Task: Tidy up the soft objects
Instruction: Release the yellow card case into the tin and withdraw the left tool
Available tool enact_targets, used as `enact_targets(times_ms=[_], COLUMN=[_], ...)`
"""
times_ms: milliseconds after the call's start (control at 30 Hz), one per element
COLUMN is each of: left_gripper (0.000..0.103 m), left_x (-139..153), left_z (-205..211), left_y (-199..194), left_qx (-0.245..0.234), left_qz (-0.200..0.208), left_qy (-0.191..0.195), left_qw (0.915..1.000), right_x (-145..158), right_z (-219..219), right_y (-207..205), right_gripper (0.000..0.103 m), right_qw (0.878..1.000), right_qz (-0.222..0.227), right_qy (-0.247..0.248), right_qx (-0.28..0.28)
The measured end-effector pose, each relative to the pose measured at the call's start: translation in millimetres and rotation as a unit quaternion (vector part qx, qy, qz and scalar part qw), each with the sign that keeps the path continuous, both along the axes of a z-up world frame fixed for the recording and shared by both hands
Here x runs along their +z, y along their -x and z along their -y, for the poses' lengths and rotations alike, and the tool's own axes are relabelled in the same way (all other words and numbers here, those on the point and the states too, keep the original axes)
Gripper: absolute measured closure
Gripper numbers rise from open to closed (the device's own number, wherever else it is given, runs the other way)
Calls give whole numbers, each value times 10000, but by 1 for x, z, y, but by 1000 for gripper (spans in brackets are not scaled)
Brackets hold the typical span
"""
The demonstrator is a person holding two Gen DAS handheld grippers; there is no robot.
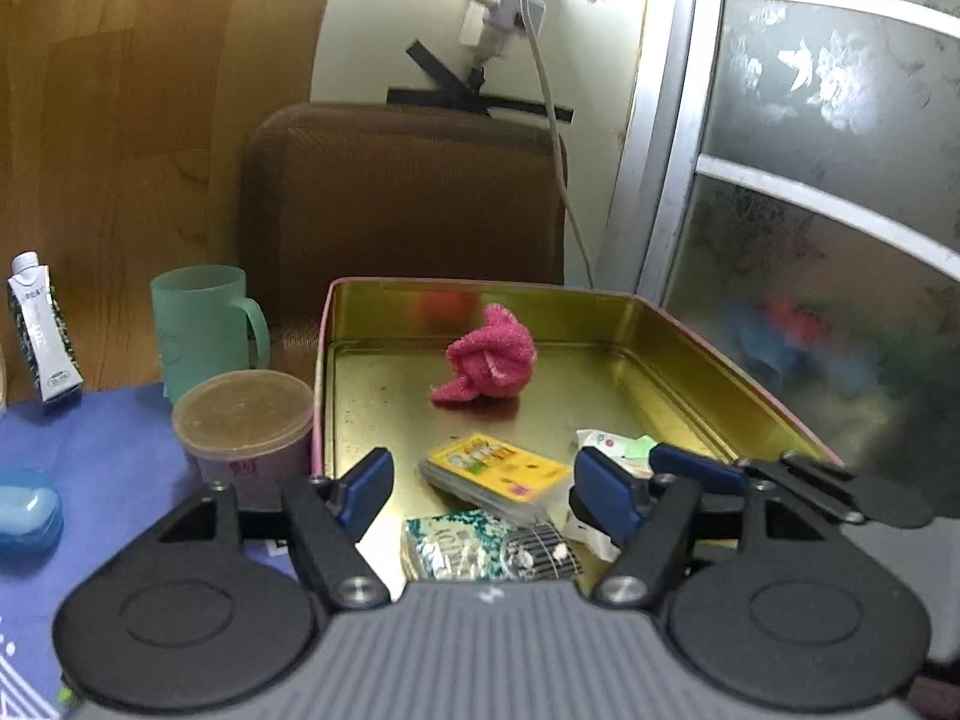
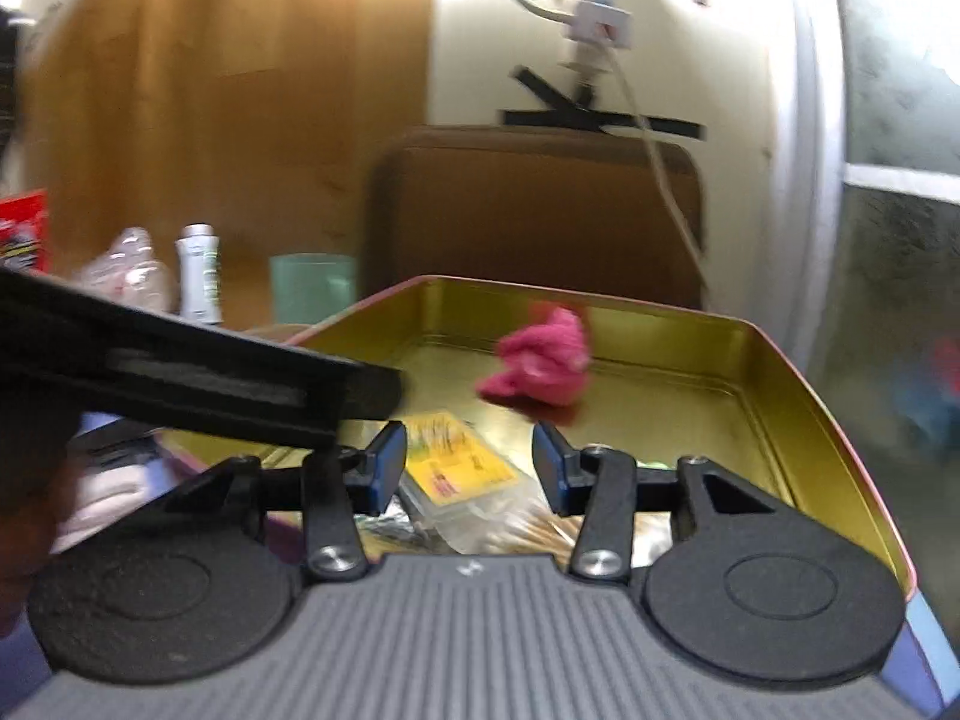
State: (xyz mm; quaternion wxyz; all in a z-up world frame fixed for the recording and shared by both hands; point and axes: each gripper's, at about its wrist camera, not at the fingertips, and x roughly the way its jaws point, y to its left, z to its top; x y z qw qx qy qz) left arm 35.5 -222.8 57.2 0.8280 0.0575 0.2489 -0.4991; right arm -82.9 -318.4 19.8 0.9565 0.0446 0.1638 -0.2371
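A crumpled pink towel (image 1: 487,355) lies at the far middle of a gold metal tin tray (image 1: 678,354); it also shows in the right wrist view (image 2: 540,360). Nearer in the tray lie a yellow tissue pack (image 1: 498,468), a green-patterned pack (image 1: 447,546) and a white wrapper (image 1: 606,444). My left gripper (image 1: 483,492) is open and empty over the tray's near end. My right gripper (image 2: 468,468) is open and empty, above the yellow pack (image 2: 462,462). The right gripper's blue finger (image 1: 696,468) reaches into the left wrist view.
A green mug (image 1: 201,324), a lidded round tub (image 1: 243,420), a small carton (image 1: 42,330) and a blue case (image 1: 27,510) stand left of the tray on a blue cloth. A brown chair back (image 1: 408,198) is behind. A frosted glass door (image 1: 840,180) is at right.
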Motion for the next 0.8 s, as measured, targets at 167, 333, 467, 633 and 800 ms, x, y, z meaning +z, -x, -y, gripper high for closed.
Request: enact_targets(times_ms=[167,333,467,633,800], left_gripper=[35,34,34,34,33], left_x=[8,-4,-26,-50,-52], left_z=[-57,-132,-189,-245,-270], left_y=[-1,-25,-60,-88,-98], left_qx=[73,769,1824,2694,2801], left_qz=[-48,-115,-187,-345,-597], left_qy=[325,281,-194,-161,512], left_qw=[9994,9966,9829,9623,9568], right_x=[1,18,23,24,20], right_z=[-9,-40,-76,-124,-147], right_y=[14,6,-34,-138,-248], right_gripper=[54,54,54,44,19], right_qw=[9994,9949,9795,9499,9263], right_qz=[333,620,219,-861,-1757], right_qy=[-115,22,-187,40,808], right_qx=[22,798,1991,3003,3234])
